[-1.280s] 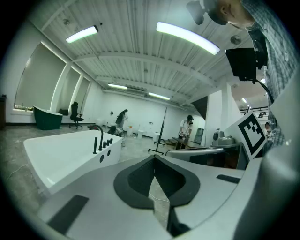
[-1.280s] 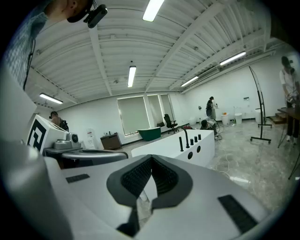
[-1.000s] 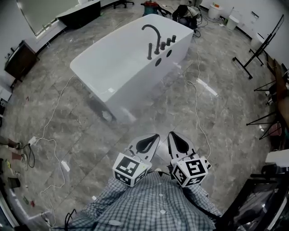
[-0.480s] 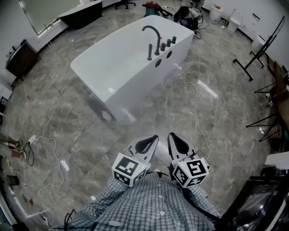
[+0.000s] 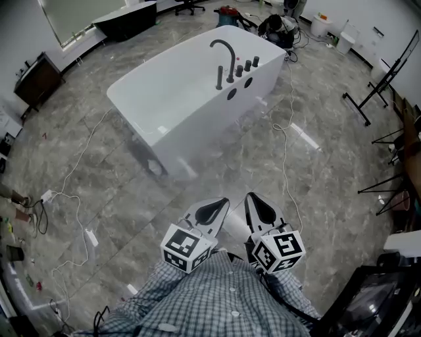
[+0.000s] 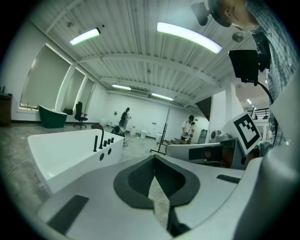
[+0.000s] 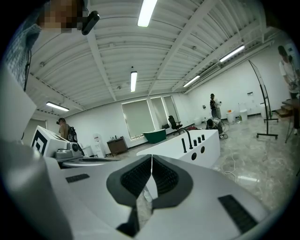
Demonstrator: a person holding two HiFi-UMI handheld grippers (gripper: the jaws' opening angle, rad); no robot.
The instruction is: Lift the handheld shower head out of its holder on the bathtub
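Note:
The white freestanding bathtub [image 5: 197,122] stands on the grey marble floor well ahead of me. On its far rim are a black arched spout [image 5: 222,54] and a row of short black fittings [image 5: 245,66]. Which of them is the handheld shower head is too small to tell. Both grippers are held low, close to my checked shirt, and point at the tub from a distance. My left gripper [image 5: 227,199] is shut with nothing in it, and so is my right gripper [image 5: 248,195]. The left gripper view shows the tub [image 6: 65,150] beyond the left gripper [image 6: 153,156]. The right gripper view shows the tub [image 7: 183,147] beyond the right gripper [image 7: 151,156].
White cables [image 5: 285,151] trail over the floor beside the tub, and a power strip [image 5: 91,238] lies at the left. Black stands [image 5: 371,92] are at the right, a dark cabinet [image 5: 36,79] and a dark tub [image 5: 125,18] at the back left. People [image 6: 124,119] stand far off.
The tub sits slightly lower and nearer in the head view, so I have edged toward it. Both grippers keep their pose and stay shut.

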